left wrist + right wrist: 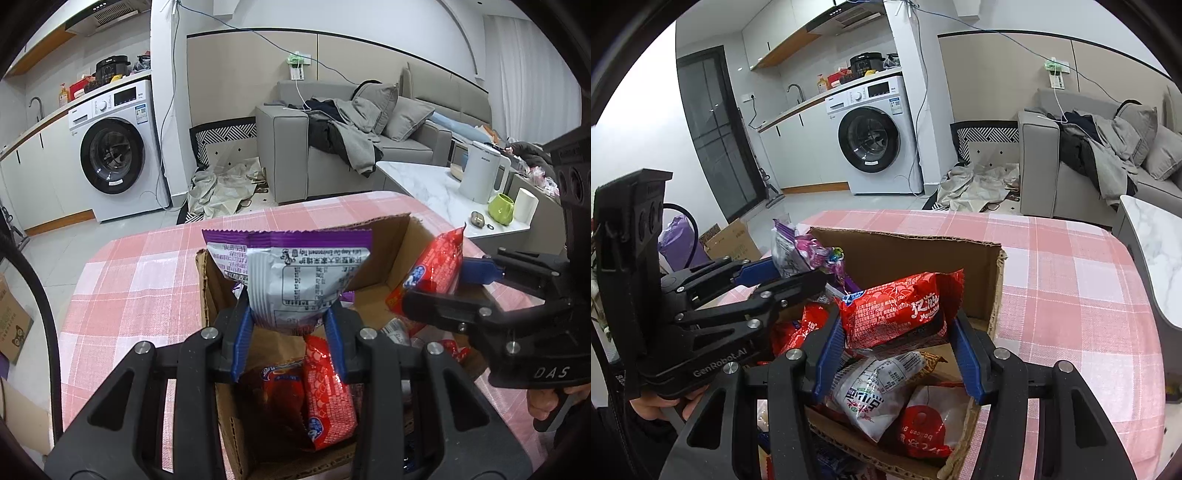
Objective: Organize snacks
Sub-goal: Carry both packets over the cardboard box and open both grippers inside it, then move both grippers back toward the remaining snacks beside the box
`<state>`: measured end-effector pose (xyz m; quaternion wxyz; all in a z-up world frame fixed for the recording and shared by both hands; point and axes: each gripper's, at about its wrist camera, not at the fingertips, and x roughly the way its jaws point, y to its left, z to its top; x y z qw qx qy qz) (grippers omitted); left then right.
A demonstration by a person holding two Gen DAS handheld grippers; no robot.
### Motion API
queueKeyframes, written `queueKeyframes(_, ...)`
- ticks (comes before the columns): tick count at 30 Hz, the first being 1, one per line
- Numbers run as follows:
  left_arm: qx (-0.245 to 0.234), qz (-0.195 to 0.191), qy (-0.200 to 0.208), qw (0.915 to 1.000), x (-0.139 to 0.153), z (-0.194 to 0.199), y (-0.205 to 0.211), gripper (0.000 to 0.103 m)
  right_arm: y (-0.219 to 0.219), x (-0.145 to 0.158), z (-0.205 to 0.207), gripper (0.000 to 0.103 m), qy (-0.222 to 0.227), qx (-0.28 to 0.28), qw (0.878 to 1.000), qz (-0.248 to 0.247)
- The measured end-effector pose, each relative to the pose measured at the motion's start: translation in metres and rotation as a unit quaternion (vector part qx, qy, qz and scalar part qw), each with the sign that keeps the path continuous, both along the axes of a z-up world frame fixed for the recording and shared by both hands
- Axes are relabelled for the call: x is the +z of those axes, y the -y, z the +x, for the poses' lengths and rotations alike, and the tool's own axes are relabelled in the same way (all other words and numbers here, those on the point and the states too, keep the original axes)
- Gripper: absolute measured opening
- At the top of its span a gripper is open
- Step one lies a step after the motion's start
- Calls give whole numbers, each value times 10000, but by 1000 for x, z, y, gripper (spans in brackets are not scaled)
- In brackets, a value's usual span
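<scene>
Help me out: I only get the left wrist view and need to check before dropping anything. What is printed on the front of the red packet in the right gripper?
Observer: The right wrist view shows the red packet face on, with white Chinese characters and a small blue label; the right gripper is shut on it.
Operator: What lies in the box right under it?
Observer: In the cardboard box, a white packet with black and red print lies below it, beside a white pouch with a red round print.
Operator: And my purple packet from that side?
Observer: The purple packet is clamped in the left gripper above the box's left rim; its purple front shows a small colourful picture.
</scene>
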<state>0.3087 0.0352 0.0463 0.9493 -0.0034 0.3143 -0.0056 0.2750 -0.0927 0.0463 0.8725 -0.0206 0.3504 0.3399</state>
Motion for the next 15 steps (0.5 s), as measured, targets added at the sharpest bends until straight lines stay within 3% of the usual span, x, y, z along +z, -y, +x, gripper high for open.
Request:
queueKeyframes(7, 3, -70, -67, 10000, -4, 5, -5, 32, -2, 1, 0, 60, 26, -2, 10000, -36)
queueKeyframes(10, -9, -108, -117, 9999, -3, -1, -6, 39, 2, 6, -6, 79, 141, 26, 9999, 52)
queueKeyframes(12, -24, -130, -70, 9999, 0, -8, -8, 66, 6, 11, -11, 84, 262, -39, 9996, 110)
queueKeyframes(15, -19, -197, 116, 9997, 9, -22, -8, 95, 16, 22, -21, 98, 418, -60, 9990, 153)
